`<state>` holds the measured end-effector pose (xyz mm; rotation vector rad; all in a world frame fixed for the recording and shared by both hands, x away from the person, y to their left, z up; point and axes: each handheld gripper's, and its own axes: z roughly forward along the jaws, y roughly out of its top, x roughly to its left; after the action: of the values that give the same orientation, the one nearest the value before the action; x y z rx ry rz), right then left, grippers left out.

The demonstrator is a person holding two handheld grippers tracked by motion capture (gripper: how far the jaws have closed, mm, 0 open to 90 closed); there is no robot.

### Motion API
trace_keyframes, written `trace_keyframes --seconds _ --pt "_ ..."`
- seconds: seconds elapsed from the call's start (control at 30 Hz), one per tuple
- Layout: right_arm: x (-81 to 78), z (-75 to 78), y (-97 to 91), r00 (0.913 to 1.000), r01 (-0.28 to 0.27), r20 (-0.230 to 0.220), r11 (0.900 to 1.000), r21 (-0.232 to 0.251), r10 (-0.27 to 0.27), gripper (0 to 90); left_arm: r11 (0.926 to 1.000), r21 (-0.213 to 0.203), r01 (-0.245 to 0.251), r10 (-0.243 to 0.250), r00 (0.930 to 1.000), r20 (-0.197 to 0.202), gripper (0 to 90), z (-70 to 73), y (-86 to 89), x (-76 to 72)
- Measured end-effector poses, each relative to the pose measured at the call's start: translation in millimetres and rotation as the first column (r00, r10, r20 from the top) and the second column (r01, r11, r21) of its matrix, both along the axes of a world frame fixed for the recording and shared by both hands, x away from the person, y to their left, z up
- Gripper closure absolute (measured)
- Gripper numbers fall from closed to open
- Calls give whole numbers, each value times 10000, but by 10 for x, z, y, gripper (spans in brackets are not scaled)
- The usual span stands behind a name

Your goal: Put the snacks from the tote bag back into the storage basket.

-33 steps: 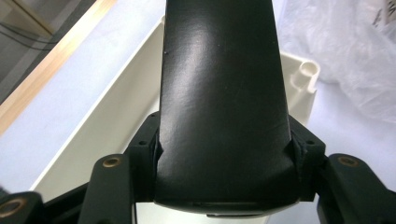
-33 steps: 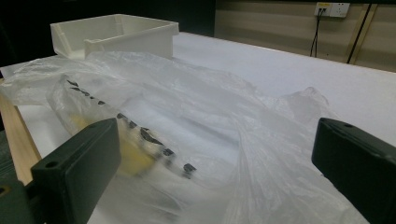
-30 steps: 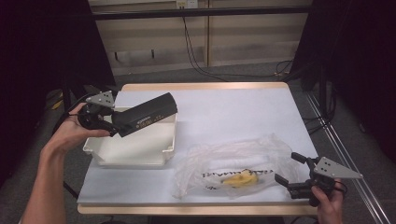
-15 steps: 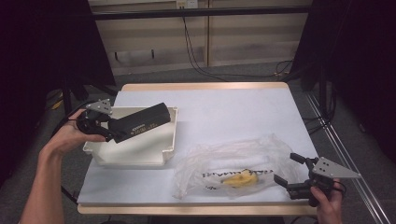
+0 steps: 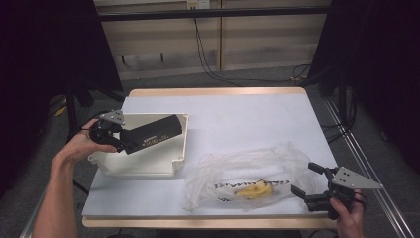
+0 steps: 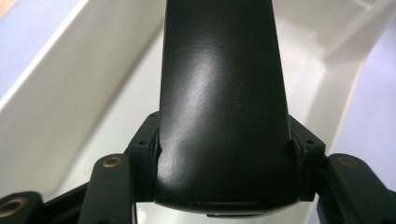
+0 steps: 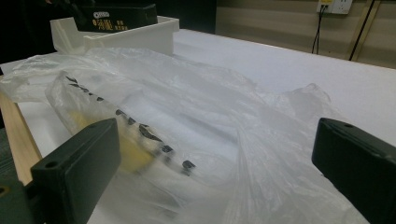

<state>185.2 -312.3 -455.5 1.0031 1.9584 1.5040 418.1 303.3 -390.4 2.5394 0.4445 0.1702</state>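
Observation:
My left gripper (image 5: 126, 141) is shut on one end of a long black box (image 5: 153, 134), which slants down over a white bin (image 5: 148, 171) at the table's left. In the left gripper view the box (image 6: 224, 93) runs away from me between both fingers (image 6: 306, 144), with the bin's pale wall (image 6: 60, 93) beneath it. My right gripper (image 5: 304, 178) stands open at the front right. It faces a crumpled clear plastic bag (image 5: 247, 173) with something yellow (image 5: 255, 190) inside. In the right gripper view the bag (image 7: 187, 107) lies between and beyond that gripper's (image 7: 217, 168) spread jaws.
The white table (image 5: 247, 114) has a wooden front edge. Dark curtains and stands flank it, and cables run along the floor behind. In the right gripper view the bin (image 7: 135, 39) and the black box (image 7: 116, 16) sit far off at the upper left.
My left gripper has sunk with the black box, so the box now lies lower over the bin. The right gripper and the bag have kept still.

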Motion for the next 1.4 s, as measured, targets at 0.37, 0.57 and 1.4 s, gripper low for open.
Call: trace_keyframes --seconds 0.37,0.57,1.4 --pt "0 -11 -11 9999 38 -118 10000 15 -38 8 9994 308 175 -168 9996 -219 429 -149 -55 113" --pt "-8 -18 -33 9999 80 -117 10000 32 -80 7 9982 577 180 -163 9994 -297 429 -224 -84 184" --pt "4 -41 -5 9997 -49 -226 9999 -107 46 8 9827 1545 -1020 1159 9897 -838 353 -365 -221 442"
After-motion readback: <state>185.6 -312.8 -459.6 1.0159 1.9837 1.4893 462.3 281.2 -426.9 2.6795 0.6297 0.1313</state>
